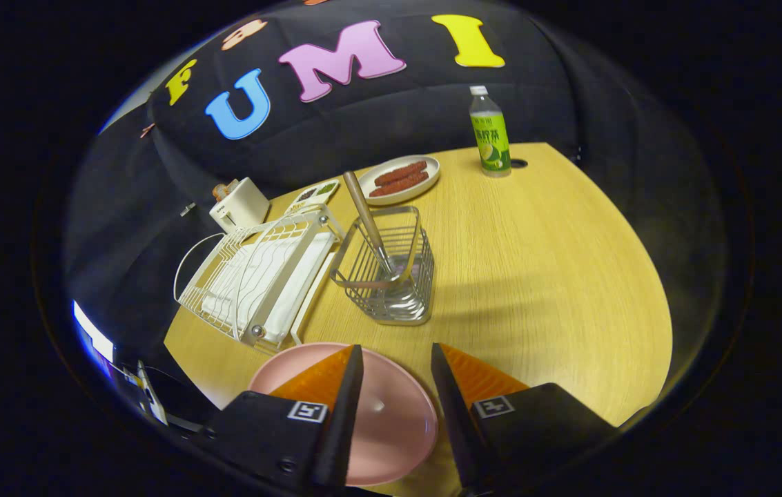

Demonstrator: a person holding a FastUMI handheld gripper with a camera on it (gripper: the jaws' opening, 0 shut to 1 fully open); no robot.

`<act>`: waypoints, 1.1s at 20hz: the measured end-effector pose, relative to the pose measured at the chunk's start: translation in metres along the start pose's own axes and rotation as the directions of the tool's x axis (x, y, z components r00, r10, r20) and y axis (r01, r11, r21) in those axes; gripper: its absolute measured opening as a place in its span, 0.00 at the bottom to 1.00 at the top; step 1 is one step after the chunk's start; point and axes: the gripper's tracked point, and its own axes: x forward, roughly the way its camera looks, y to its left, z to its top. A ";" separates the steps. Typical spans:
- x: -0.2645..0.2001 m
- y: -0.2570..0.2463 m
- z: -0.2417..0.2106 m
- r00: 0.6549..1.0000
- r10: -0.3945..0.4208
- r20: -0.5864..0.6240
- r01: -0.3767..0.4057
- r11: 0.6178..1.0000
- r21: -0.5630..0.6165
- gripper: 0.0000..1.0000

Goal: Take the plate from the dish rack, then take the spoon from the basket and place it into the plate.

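A pink plate lies flat on the wooden table, under and between my fingers. My gripper hangs above it, open, with nothing between the fingertips. Just beyond the fingers stands a wire basket holding a spoon with a wooden handle that leans up and away. To the left of the basket sits the white dish rack, with no plate in it.
A white toaster stands behind the rack. Farther back are a small tray of seasonings, a white plate of sausages and a green drink bottle. The table's right half is bare wood.
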 end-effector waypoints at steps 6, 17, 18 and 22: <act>-0.002 0.016 0.068 0.981 0.007 0.195 0.021 0.990 -0.140 0.98; 0.069 0.043 0.151 0.954 -0.002 0.301 0.073 0.971 -0.227 0.98; 0.079 0.042 0.151 0.957 -0.010 0.291 0.080 0.969 -0.232 0.98; 0.119 0.038 0.139 0.977 -0.028 0.211 0.075 0.973 -0.218 0.98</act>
